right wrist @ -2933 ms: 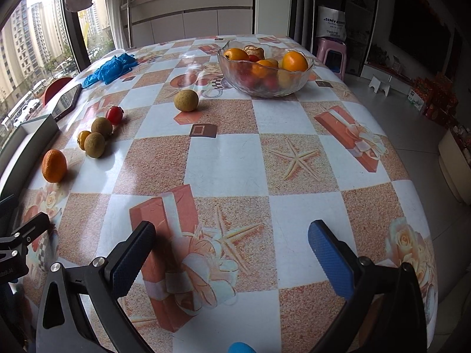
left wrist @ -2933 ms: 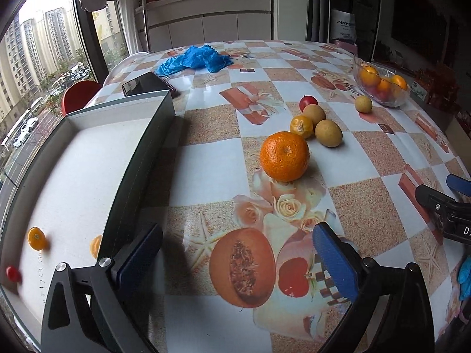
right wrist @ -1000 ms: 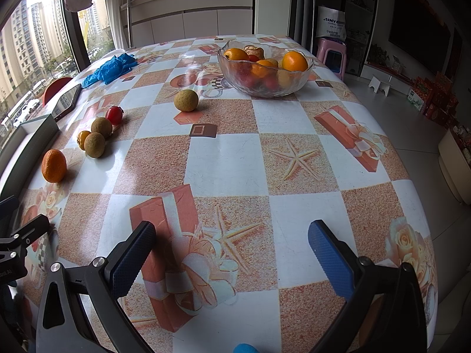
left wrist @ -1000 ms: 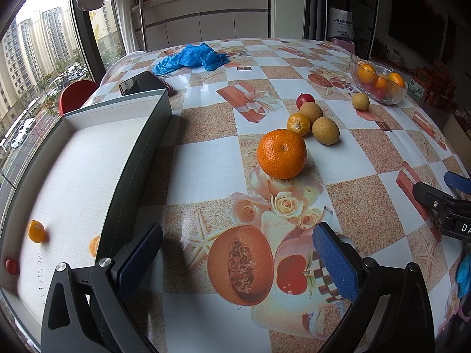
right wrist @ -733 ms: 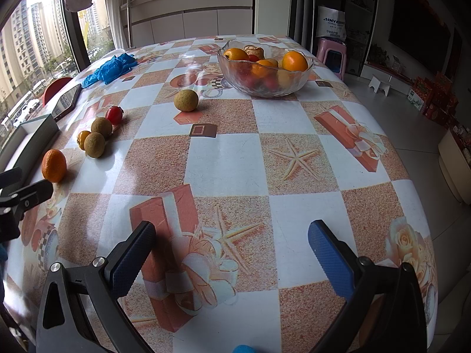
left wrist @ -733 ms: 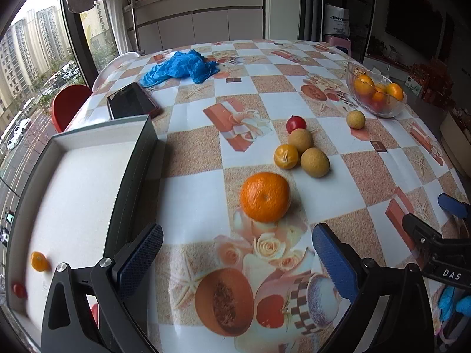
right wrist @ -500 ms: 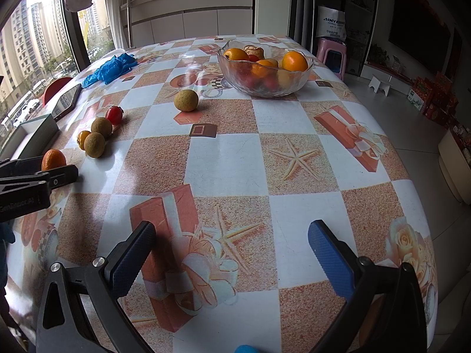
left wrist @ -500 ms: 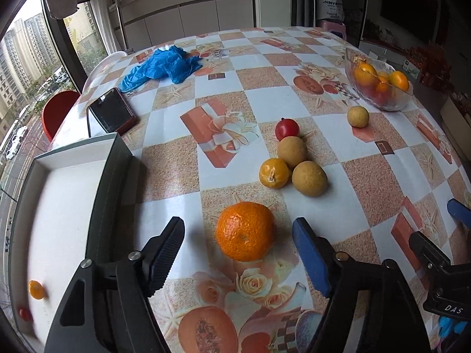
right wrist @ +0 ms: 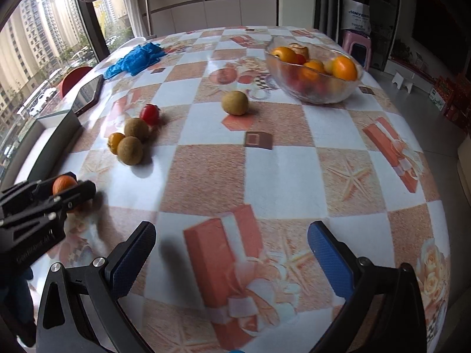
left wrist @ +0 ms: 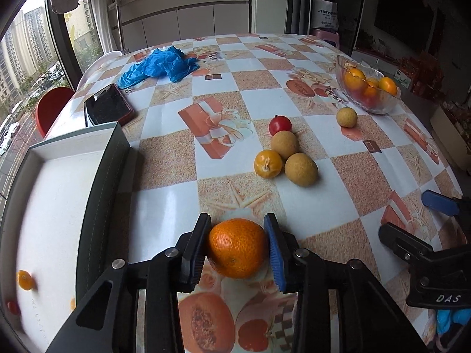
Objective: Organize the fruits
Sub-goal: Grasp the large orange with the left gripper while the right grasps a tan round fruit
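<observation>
A large orange [left wrist: 237, 247] rests on the patterned tablecloth [left wrist: 164, 206] between the blue pads of my left gripper [left wrist: 237, 218]. The jaws are closing, and both pads touch the orange's sides. The right wrist view shows that same orange [right wrist: 63, 183] at the far left, inside the left gripper [right wrist: 70, 189]. My right gripper [right wrist: 231, 228] hovers open over the cloth with nothing between its fingers. It also appears at the right edge of the left wrist view as the right gripper [left wrist: 412, 217]. Left of the orange stands a dark-walled box [left wrist: 103, 176] with a white floor.
A small orange [left wrist: 268, 163], two brown fruits [left wrist: 301, 169] and a red one [left wrist: 280, 125] cluster mid-table. A lone brown fruit [left wrist: 346, 116] sits near a glass bowl [left wrist: 379, 106] of fruit. A phone [left wrist: 107, 108] and blue plastic [left wrist: 159, 67] lie further back. Small fruits [left wrist: 25, 279] lie inside the box.
My left gripper moved forward over the table to the large orange, and its jaws narrowed from wide open onto it. The right gripper shifted slightly forward and stayed open.
</observation>
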Demonstrator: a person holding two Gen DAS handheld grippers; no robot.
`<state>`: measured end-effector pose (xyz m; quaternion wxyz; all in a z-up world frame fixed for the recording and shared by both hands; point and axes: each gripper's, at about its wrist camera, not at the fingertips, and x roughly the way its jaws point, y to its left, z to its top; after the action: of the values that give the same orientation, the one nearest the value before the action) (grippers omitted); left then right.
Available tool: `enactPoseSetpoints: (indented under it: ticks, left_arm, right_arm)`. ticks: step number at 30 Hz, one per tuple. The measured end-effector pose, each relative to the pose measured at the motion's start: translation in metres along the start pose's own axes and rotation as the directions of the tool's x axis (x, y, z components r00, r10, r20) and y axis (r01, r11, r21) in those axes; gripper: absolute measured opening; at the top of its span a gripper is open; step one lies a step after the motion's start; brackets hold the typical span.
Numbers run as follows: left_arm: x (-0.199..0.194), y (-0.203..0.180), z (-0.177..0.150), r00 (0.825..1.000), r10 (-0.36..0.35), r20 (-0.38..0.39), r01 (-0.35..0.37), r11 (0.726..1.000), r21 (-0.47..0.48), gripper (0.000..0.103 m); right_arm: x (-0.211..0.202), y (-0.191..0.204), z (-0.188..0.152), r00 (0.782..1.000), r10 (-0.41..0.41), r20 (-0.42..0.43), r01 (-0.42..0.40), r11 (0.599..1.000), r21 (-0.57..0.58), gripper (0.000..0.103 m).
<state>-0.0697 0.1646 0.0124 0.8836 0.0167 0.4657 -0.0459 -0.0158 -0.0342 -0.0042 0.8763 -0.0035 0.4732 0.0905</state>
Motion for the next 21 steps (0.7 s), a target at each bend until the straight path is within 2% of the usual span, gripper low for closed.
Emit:
enactPoseSetpoints:
  ticks: [5,8,11,12,13,14,15,21]
  left_arm:
    - [-0.016,0.007,-0.025,1.0,-0.02,-0.011,0.02,0.999,-0.034,0.039]
    - [-0.021,0.009,-0.033,1.0,-0.007,-0.012,0.007,0.999,-0.032,0.039]
    - [-0.023,0.013,-0.035,1.0,-0.017,-0.016,0.016,0.999,-0.046,0.039]
    - [-0.023,0.014,-0.035,1.0,-0.02,-0.016,0.019,0.999,-0.048,0.039]
    - [-0.023,0.014,-0.035,1.0,-0.023,-0.015,0.022,0.999,-0.049,0.039]
    - [-0.023,0.015,-0.036,1.0,-0.025,-0.013,0.024,0.998,-0.05,0.039]
    - [-0.023,0.015,-0.036,1.0,-0.027,-0.011,0.026,0.998,-0.049,0.039]
    - [-0.027,0.02,-0.039,0.999,-0.053,-0.004,0.052,0.996,-0.077,0.039]
  right_arm:
    - [0.016,0.043,0.026,0.998,0.063,0.001,-0.063,0.995,-0.073,0.098]
    - [0.026,0.067,0.038,0.996,0.088,-0.008,-0.089,0.989,-0.116,0.084]
    - [0.034,0.084,0.044,0.998,0.063,-0.002,-0.062,0.986,-0.155,0.073]
    - [0.035,0.087,0.044,0.999,0.053,0.004,-0.052,0.985,-0.167,0.065]
    - [0.034,0.089,0.044,0.999,0.049,0.011,-0.047,0.983,-0.18,0.047]
    - [0.032,0.091,0.043,0.999,0.05,0.017,-0.046,0.981,-0.19,0.034]
    - [0.03,0.09,0.042,0.998,0.063,0.015,-0.059,0.98,-0.19,0.027]
    - [0.009,0.065,0.028,0.993,0.117,0.011,-0.115,0.986,-0.123,0.027]
